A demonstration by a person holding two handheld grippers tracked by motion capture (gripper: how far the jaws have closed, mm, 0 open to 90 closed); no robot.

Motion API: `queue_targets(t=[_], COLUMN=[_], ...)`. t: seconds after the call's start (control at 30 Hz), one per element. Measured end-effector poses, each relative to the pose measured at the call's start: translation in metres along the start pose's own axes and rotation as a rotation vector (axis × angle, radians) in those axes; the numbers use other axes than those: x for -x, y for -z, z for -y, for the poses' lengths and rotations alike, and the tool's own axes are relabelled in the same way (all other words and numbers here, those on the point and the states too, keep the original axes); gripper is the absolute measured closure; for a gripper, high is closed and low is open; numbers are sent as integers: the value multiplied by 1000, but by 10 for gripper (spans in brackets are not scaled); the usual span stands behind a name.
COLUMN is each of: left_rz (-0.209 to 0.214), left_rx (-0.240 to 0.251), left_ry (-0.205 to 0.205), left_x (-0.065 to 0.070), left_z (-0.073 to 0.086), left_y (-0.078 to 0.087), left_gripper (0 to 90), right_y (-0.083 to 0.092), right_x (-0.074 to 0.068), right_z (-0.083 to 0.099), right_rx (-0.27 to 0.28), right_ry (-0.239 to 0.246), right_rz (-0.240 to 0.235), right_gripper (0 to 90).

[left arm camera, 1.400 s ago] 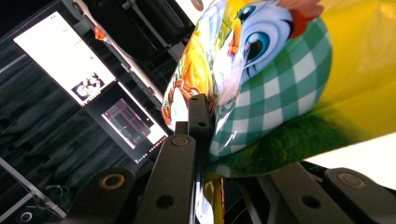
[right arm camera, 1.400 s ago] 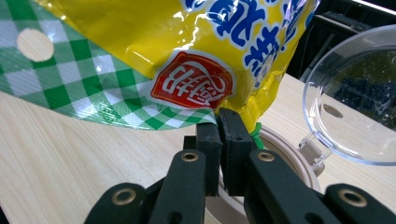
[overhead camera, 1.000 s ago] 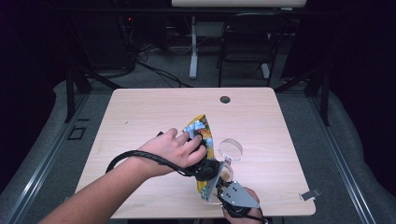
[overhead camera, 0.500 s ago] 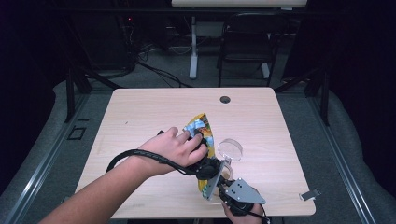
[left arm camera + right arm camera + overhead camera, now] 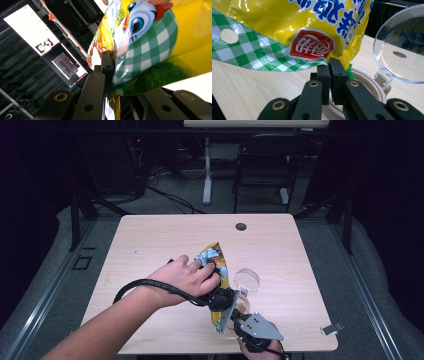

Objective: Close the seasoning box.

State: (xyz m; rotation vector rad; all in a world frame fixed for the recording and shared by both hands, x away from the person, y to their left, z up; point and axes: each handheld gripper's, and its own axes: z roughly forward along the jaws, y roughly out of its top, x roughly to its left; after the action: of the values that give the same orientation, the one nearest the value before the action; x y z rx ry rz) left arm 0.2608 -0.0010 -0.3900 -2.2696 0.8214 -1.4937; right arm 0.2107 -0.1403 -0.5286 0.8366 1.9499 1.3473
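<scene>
Now, what we see, line by line:
Bag: we find the yellow snack bag [image 5: 216,270] held above the table [image 5: 150,245], near its front edge.
Long axis: we read it running from the near edge away from us, its far end higher.
Left gripper [image 5: 107,65]: jaws pinched tight on the bag's far part.
Right gripper [image 5: 331,65]: jaws clamped on the bag's near edge.
Container [image 5: 367,82]: beige, clear lid [image 5: 402,50] hinged up, just beside the bag.

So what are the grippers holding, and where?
Both hold the yellow snack bag: the right gripper pinches its bottom edge, the left gripper clamps its side.
</scene>
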Motion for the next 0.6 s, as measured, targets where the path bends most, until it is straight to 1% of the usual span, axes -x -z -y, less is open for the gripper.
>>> queue_targets(t=[0.17, 0.2, 0.23, 0.37, 0.4, 0.47, 0.6], left_rz=[-3, -16, -9, -9, -9, -19, -9], left_rx=[-7, -7, -11, -9, 1, 4, 3], left_ry=[-4, -5, -4, -1, 7, 3, -2], left_x=[0, 0, 0, 0, 0, -1, -2], left_z=[-1, 0, 0, -1, -1, -1, -2], left_y=[0, -1, 0, 0, 0, 0, 0], left_gripper=[857, 857, 857, 856, 856, 856, 855], right_y=[0, 0, 0, 1, 1, 1, 2], right_x=[0, 0, 0, 1, 1, 1, 1], right_z=[1, 2, 2, 2, 1, 1, 1], right_rx=[-3, -16, -14, -20, -23, -25, -24], right_ry=[4, 3, -1, -3, -3, -5, -15], right_rz=[2, 3, 3, 3, 1, 0, -9], right_gripper=[894, 900, 900, 900, 900, 900, 900])
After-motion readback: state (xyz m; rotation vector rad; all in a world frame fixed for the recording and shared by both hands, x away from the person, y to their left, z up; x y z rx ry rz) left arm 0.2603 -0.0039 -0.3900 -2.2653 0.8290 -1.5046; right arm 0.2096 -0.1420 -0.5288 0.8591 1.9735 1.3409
